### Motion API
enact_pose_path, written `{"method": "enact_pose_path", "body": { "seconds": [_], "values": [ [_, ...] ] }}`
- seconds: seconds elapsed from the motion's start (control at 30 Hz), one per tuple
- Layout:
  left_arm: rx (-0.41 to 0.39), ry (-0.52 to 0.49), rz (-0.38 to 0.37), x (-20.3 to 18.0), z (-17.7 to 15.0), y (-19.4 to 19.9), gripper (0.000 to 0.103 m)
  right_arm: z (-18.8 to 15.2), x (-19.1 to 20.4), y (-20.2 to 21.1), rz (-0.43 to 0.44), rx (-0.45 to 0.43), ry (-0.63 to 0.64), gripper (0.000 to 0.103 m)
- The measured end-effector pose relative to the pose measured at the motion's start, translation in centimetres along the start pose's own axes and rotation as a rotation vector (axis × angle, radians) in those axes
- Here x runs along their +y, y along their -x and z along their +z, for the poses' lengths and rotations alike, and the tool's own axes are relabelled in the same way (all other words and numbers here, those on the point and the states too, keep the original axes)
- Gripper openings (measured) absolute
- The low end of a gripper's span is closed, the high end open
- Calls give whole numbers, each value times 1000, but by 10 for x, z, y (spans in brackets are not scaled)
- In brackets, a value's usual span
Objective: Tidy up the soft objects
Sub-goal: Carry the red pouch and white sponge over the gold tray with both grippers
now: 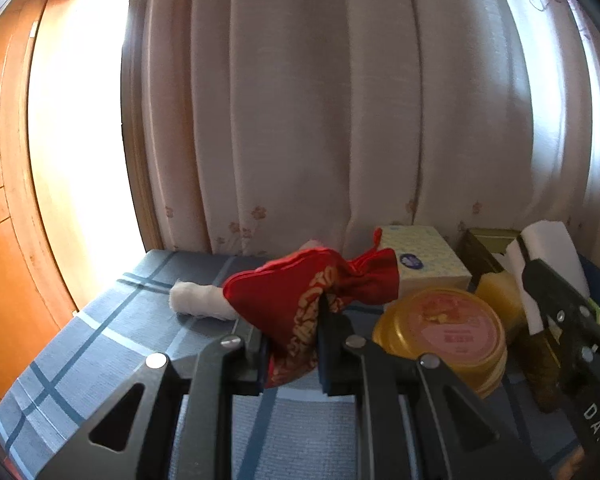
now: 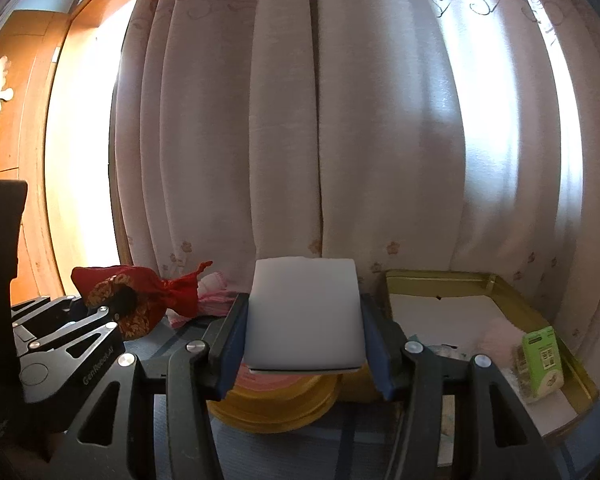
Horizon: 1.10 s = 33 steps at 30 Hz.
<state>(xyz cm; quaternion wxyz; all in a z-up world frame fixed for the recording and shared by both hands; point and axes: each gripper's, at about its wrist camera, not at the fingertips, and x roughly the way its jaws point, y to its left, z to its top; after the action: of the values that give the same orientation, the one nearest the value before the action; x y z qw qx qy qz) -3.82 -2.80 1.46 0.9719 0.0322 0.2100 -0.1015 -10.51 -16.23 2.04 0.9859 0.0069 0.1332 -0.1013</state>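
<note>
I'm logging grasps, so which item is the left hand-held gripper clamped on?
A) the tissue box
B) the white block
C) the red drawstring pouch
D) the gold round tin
C: the left hand-held gripper has its fingers closed on the red drawstring pouch.

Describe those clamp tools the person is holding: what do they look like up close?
Each gripper, left and right, is a matte black metal frame of angled bars with triangular cut-outs and round silver rivets at the joints. The fingers are flat black plates faced with dark blue pads. Pale lettering marks the frames; the left one reads roughly "GenRobot.AI" in the right view. No cables or sleeves show.
</note>
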Motion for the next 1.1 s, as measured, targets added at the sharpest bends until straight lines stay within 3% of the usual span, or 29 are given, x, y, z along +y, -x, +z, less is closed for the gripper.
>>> {"method": "enact_pose_path", "body": {
  "seconds": [1.1],
  "values": [
    [-39,-82,-155,-102,2,8,16,-8,-124,32,-258,-44,-53,55]
  ]
}}
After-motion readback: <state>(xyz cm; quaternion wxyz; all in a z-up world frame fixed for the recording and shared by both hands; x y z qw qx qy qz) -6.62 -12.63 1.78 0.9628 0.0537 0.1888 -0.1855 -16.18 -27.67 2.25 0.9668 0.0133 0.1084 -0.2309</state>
